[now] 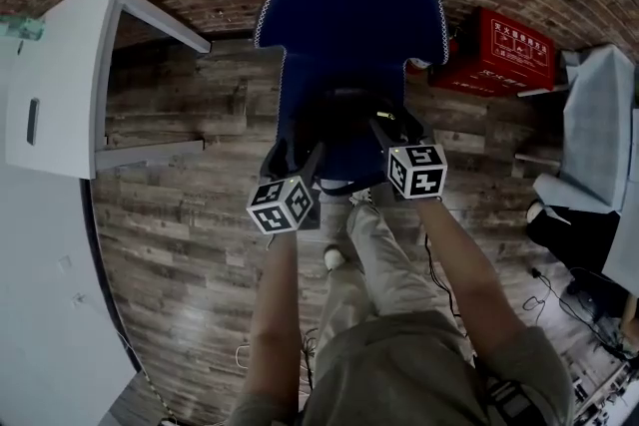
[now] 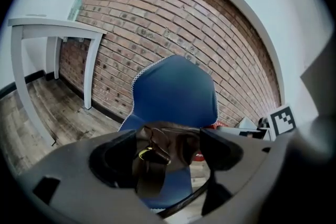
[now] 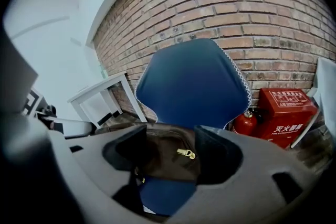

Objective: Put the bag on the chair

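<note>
left gripper (image 2: pixel 168 150) and right gripper (image 3: pixel 165 153) wide open, bag (image 3: pixel 172 139) between jaws

Chair (image 1: pixel 344 25) back blocks far side. Bag (image 1: pixel 344 115) fills middle of seat. White surface (image 1: pixel 60 85) stands left, red box (image 1: pixel 494 50) far right, both apart from chair. Open floor (image 1: pixel 200 214) either side, room to pass.
</note>
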{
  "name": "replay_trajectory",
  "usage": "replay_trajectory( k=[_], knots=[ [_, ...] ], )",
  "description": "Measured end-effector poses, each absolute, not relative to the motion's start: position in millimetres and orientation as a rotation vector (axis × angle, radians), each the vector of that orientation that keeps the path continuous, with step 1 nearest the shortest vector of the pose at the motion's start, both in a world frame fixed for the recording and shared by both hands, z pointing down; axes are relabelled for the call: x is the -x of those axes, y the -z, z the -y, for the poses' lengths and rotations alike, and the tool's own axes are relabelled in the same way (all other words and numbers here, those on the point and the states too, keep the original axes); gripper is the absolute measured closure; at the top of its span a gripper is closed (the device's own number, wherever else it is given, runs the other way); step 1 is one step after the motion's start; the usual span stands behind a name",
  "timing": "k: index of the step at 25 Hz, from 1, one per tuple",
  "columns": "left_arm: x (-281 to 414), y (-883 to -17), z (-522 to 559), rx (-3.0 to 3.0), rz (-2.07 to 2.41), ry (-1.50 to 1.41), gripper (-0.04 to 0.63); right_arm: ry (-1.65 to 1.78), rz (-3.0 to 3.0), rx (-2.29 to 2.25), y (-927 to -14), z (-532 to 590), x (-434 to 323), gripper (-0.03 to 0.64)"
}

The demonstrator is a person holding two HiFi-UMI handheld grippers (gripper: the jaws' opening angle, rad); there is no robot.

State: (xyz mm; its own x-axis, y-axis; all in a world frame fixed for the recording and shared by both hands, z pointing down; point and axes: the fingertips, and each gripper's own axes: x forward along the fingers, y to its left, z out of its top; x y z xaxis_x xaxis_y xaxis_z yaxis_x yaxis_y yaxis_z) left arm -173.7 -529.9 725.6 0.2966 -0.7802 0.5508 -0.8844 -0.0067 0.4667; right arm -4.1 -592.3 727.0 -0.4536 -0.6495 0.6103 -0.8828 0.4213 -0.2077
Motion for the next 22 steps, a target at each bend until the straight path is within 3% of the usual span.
replay_trajectory(
  k=[5, 8, 11, 17, 22],
  knots=[
    [170, -689, 505, -1.857, 1.499, -0.149, 0.245, -0.718, 2.303, -1.311, -688, 565, 8, 0.377],
    [169, -665, 488, -1.874, 1.522, -0.125, 0.36, -0.721, 2.331, -1.313, -664, 546, 8, 0.454],
    [169, -641, 471, -1.883, 1.549, -0.111, 0.432, -0.69, 2.359, -1.297, -639, 525, 12, 0.496],
    [171, -602, 434, -1.881, 1.596, -0.098, 0.538, -0.612, 2.399, -1.294, -594, 478, 17, 0.576],
    [168, -576, 399, -1.876, 1.61, -0.103, 0.581, -0.576, 2.422, -1.31, -561, 439, 15, 0.604]
  ],
)
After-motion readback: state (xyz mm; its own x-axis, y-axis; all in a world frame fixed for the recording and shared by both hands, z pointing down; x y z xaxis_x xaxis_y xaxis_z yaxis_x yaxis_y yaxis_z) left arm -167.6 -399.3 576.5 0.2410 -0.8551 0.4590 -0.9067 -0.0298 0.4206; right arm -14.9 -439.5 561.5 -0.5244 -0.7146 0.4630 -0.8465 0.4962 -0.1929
